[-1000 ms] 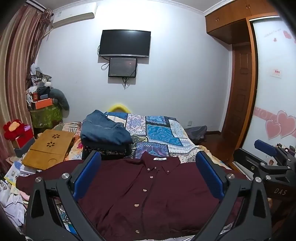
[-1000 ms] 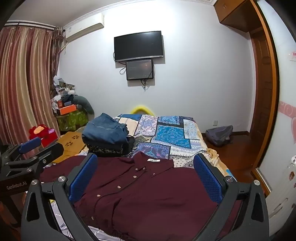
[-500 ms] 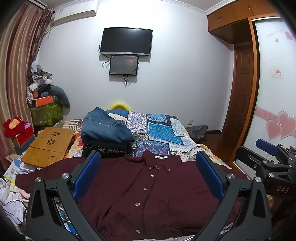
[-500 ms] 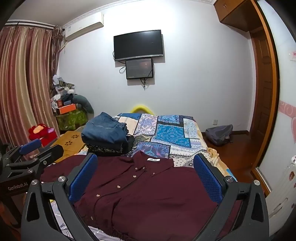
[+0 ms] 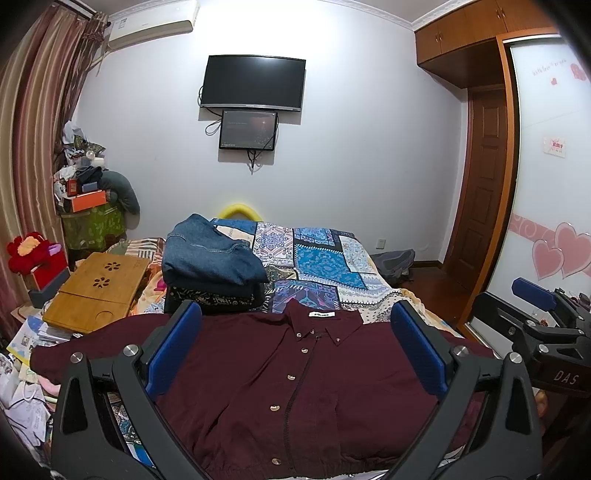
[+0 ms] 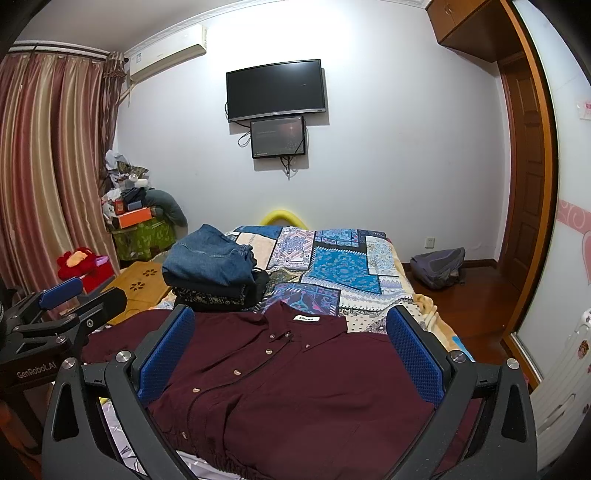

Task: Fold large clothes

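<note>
**Desk:** Item one, the garment?

**Operator:** One maroon button-up shirt (image 5: 295, 384), lying flat and face up across the near edge of the bed (image 5: 332, 266), collar toward the far wall, sleeves spread toward both side edges. I count six buttons down the placket in the left wrist view. One white collar label (image 5: 321, 314); it carries dark print too small for me to read.

**Desk:** Claws?

**Operator:** Two. My left claw (image 5: 295, 354) is released, blue pads wide apart, hovering over the shirt and grasping nothing. My right claw (image 6: 291, 354) is likewise spread and holds nothing. Its body reads "DAS" in the left wrist view; the left claw's body reads "GenRobot.AI" in the right wrist view.

**Desk:** Other stock on the bed?

**Operator:** One stack of folded clothes (image 5: 214, 266) near the left edge, just behind the shirt, blue denim on top. One patchwork quilt (image 5: 325, 258) under everything.

**Desk:** Surroundings?

**Operator:** One wooden lap tray (image 5: 96, 288) beside the bed's left edge. Two wall screens: one television (image 5: 253, 83), one smaller monitor (image 5: 248, 130) below it. One air conditioner (image 5: 151, 24). One backpack (image 6: 437, 267) on the floor.
</note>
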